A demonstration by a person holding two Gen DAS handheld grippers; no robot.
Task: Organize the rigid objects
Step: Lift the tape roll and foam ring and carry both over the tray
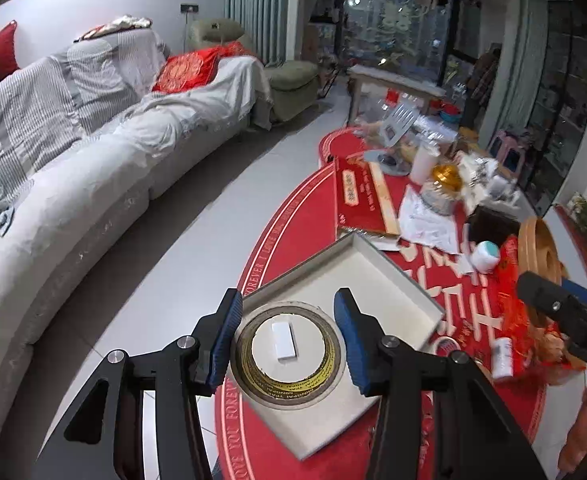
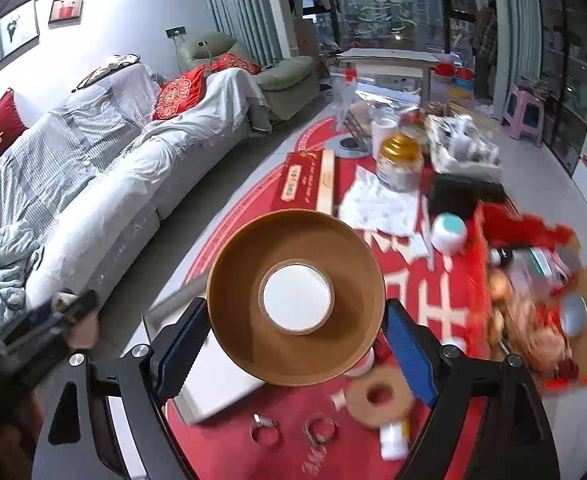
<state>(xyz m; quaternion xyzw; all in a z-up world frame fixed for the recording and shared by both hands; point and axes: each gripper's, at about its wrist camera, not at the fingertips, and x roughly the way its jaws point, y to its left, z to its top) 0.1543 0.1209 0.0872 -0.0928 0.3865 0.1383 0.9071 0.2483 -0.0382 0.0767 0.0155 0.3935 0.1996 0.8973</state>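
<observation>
In the left wrist view my left gripper (image 1: 287, 338) is open above a shallow white box (image 1: 397, 280) on the red mat. A brown tape roll with yellow print (image 1: 333, 364) lies in the box between the blue pads without touching them, with a small white block (image 1: 283, 340) inside its ring. In the right wrist view my right gripper (image 2: 293, 346) is shut on a big brown tape roll (image 2: 237, 320), held above the white box (image 2: 217, 380). That roll (image 1: 537, 240) and the right gripper (image 1: 565, 312) also show at the right of the left wrist view.
On the mat lie a smaller brown tape roll (image 2: 377, 396), two metal clips (image 2: 265, 432), a white bottle (image 2: 393, 440), a white-teal ball (image 2: 447, 232), a gold-lidded jar (image 2: 399, 162), a red flat box (image 2: 305, 184) and papers. A grey sofa (image 2: 93, 184) stands left.
</observation>
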